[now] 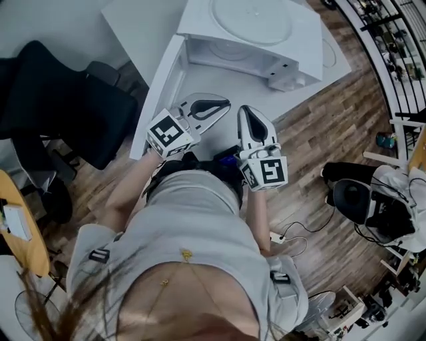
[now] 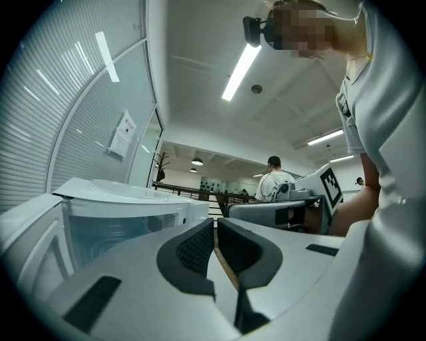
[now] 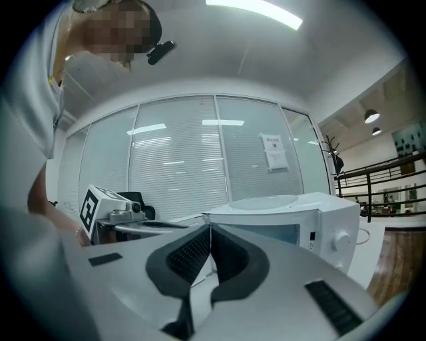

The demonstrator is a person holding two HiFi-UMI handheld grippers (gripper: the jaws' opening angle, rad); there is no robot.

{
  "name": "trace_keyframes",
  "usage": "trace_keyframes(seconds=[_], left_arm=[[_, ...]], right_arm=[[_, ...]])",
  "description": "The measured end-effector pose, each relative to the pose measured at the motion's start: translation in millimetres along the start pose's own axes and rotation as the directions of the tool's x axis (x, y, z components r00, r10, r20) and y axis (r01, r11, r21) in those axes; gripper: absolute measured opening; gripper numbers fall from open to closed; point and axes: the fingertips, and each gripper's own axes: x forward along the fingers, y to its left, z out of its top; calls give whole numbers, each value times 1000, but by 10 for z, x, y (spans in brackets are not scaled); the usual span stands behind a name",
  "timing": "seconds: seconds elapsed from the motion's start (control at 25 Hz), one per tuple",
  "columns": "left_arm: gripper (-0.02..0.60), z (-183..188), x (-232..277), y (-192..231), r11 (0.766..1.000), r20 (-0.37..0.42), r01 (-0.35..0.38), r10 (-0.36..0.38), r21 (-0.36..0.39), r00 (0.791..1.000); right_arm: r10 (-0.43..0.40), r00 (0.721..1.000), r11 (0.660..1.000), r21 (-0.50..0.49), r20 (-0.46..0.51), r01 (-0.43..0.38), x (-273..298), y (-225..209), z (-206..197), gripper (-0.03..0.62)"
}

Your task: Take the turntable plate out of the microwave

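Observation:
The round glass turntable plate (image 1: 251, 20) lies on top of the white microwave (image 1: 293, 50), whose door (image 1: 164, 86) hangs open to the left. The left gripper view shows the plate (image 2: 126, 190) on the microwave roof, and so does the right gripper view, plate (image 3: 269, 200). My left gripper (image 1: 223, 105) and right gripper (image 1: 245, 112) hover side by side at the table's near edge, away from the microwave. Both are shut with nothing between the pads. The left gripper (image 2: 215, 223) and right gripper (image 3: 210, 230) show pads pressed together.
A black office chair (image 1: 63, 100) stands left of the white table (image 1: 319, 70). On the wooden floor at right lie a dark bag and gear (image 1: 373, 200) and a cable (image 1: 293, 233). A railing (image 1: 393, 46) runs at the far right.

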Motion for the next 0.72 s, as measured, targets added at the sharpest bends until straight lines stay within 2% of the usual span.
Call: trace_keyframes(seconds=[0.12, 0.24, 0.4, 0.6, 0.72], left_arm=[[41, 94, -43, -111, 1000, 21, 12, -12, 8, 1000], [41, 213, -114, -200, 999, 70, 24, -21, -42, 997], [41, 286, -216, -254, 998, 90, -2, 7, -56, 996], [38, 334, -306, -270, 997, 103, -80, 79, 10, 992], [38, 325, -312, -279, 996, 109, -94, 93, 8, 990]], right_arm=[[8, 1000, 1000, -24, 18, -8, -28, 112, 78, 18], [12, 1000, 998, -69, 16, -11, -57, 217, 138, 18], [25, 999, 997, -75, 30, -22, -97, 337, 217, 18], [15, 998, 997, -74, 53, -11, -134, 391, 269, 18], [24, 998, 997, -78, 59, -20, -122, 404, 259, 18]])
